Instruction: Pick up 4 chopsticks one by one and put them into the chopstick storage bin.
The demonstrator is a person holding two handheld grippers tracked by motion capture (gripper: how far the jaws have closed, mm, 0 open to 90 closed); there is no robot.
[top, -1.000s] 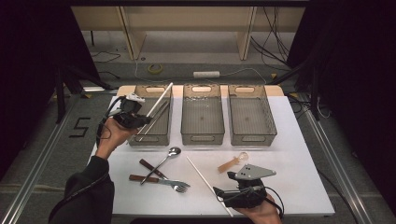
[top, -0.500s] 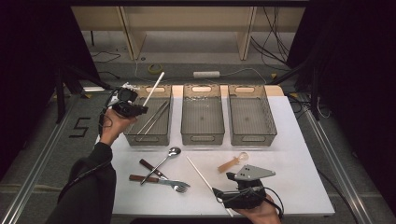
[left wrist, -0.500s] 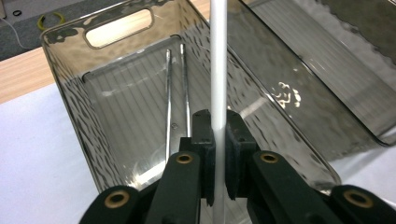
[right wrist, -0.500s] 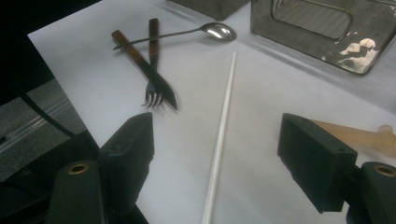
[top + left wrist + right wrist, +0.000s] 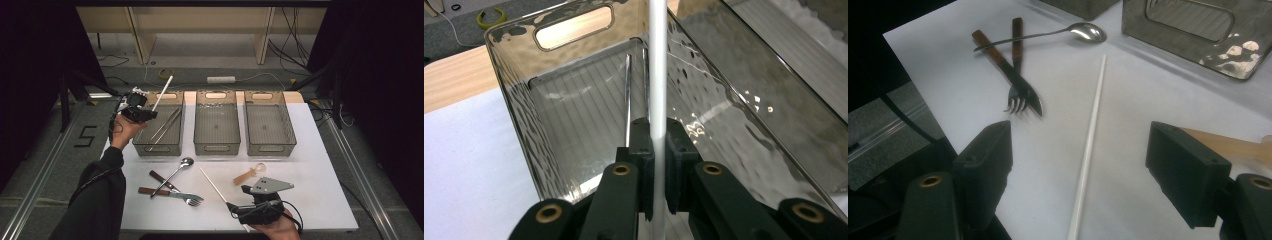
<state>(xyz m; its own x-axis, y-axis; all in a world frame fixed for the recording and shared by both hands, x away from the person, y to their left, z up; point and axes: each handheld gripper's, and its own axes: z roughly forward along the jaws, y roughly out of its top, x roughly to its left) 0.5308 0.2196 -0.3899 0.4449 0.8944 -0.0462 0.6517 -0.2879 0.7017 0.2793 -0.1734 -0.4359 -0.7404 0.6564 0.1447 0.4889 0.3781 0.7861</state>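
In the high view my left gripper (image 5: 149,113) hovers at the left bin's (image 5: 145,148) near-left edge. It is shut on a white chopstick (image 5: 164,91) that slants up and away. The left gripper view has that chopstick (image 5: 658,75) pinched between the pads of the gripper (image 5: 658,150), above two metal chopsticks (image 5: 628,100) lying in the bin (image 5: 514,95). My right gripper (image 5: 239,202) rests at the table's near edge. In the right gripper view it (image 5: 1083,150) stands open, with a second white chopstick (image 5: 1090,140) flat on the table between its jaws.
Two empty bins, the middle one (image 5: 216,148) and the right one (image 5: 270,148), stand beside the left bin. A spoon (image 5: 176,171), a fork (image 5: 187,198) and a brown-handled knife (image 5: 160,178) lie crossed at front left. A beige spoon (image 5: 249,174) lies by the right gripper.
My left gripper has carried the white chopstick away from me along the left bin's left side. The right gripper has stayed put.
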